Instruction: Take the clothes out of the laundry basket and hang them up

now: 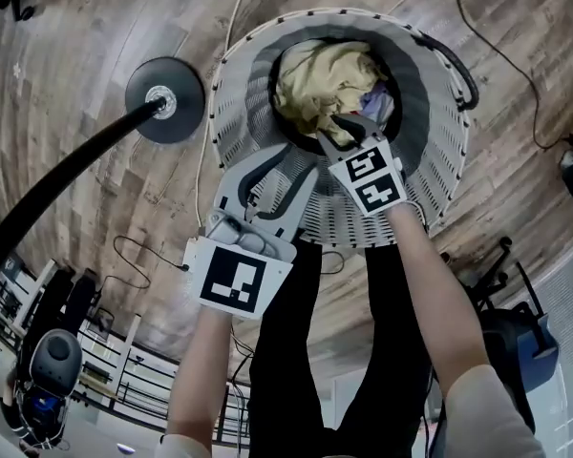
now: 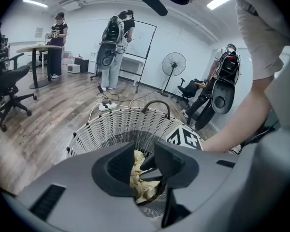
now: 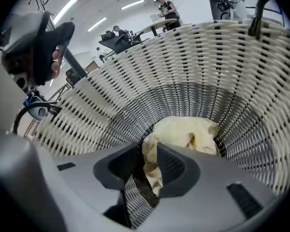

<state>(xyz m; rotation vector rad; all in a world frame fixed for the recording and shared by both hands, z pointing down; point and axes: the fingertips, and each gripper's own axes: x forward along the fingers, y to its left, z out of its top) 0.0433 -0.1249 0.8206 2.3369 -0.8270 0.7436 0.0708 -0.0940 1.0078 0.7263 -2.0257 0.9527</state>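
- Your right gripper (image 1: 348, 130) is down inside the laundry basket (image 1: 439, 194) with its jaws apart; in the right gripper view a fold of the yellow garment (image 3: 188, 132) shows in the gap between them; the pads do not look pressed on it, so I judge nothing is held.
- Your left gripper (image 1: 285, 160) hangs over the near rim, higher and further back; its jaws are apart too, with only distant cloth and the other gripper's jaws seen through the gap.
- The yellow garment lies bunched at the bottom of the basket, straight ahead of and below the right gripper; a purple item (image 1: 377, 103) sits beside it toward the far right wall; the heap is crumpled, so no long axis can be read.
- The right hand is plainly the nearer; it probably needs only to drop along its own pointing line and close on the raised fold.
- A black pole on a round base (image 1: 164, 98) stands left of the basket; I cannot tell whether it is the hanging stand.
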